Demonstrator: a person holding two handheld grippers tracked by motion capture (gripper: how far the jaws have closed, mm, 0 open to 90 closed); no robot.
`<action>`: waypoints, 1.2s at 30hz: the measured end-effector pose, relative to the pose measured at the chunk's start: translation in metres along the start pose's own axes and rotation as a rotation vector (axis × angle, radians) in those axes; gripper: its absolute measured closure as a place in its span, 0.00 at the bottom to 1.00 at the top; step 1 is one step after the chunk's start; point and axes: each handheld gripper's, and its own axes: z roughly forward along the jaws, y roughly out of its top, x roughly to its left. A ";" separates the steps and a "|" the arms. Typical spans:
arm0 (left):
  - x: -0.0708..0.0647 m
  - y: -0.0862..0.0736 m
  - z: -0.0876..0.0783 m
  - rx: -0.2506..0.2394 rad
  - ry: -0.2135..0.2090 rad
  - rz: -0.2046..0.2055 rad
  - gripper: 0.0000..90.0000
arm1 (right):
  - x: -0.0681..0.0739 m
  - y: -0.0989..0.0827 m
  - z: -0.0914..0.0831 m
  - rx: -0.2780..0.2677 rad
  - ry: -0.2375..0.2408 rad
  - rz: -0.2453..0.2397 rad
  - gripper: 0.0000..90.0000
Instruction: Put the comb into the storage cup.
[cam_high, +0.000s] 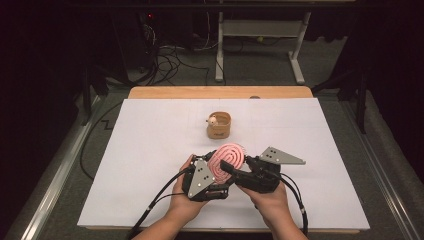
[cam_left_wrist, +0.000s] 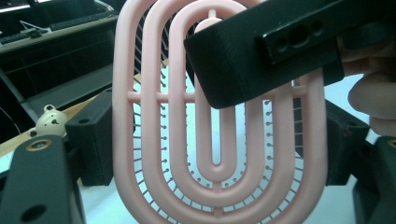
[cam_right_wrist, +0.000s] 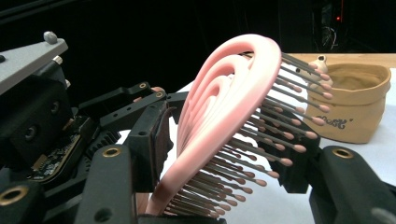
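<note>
A pink oval vented hairbrush (cam_high: 231, 156) is held tilted above the white table near its front, between both grippers. My left gripper (cam_high: 218, 169) clamps its two long edges; in the left gripper view the black jaws sit against either side of the brush (cam_left_wrist: 154, 140). My right gripper (cam_high: 237, 165) reaches in from the right. In the right gripper view one jaw lies against the brush's (cam_right_wrist: 224, 107) smooth back and the other meets the bristle tips (cam_right_wrist: 299, 149). That jaw also crosses the brush's back in the left gripper view.
A small tan basket (cam_high: 219, 126) with a little cream bear figure (cam_high: 213, 120) at its rim stands on the white sheet (cam_high: 150, 150) just beyond the brush. Dark floor, cables and a desk frame (cam_high: 260, 45) lie past the table's wooden far edge.
</note>
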 end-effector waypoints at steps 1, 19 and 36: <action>0.000 0.000 0.000 -0.004 -0.001 -0.003 0.22 | 0.000 0.000 0.000 0.000 0.006 0.009 0.51; -0.001 0.001 -0.001 -0.011 0.025 0.012 0.22 | 0.005 0.004 -0.002 0.003 0.008 0.053 0.58; -0.005 0.001 0.001 -0.005 0.033 0.051 0.21 | 0.007 0.008 -0.008 -0.014 0.015 0.064 0.71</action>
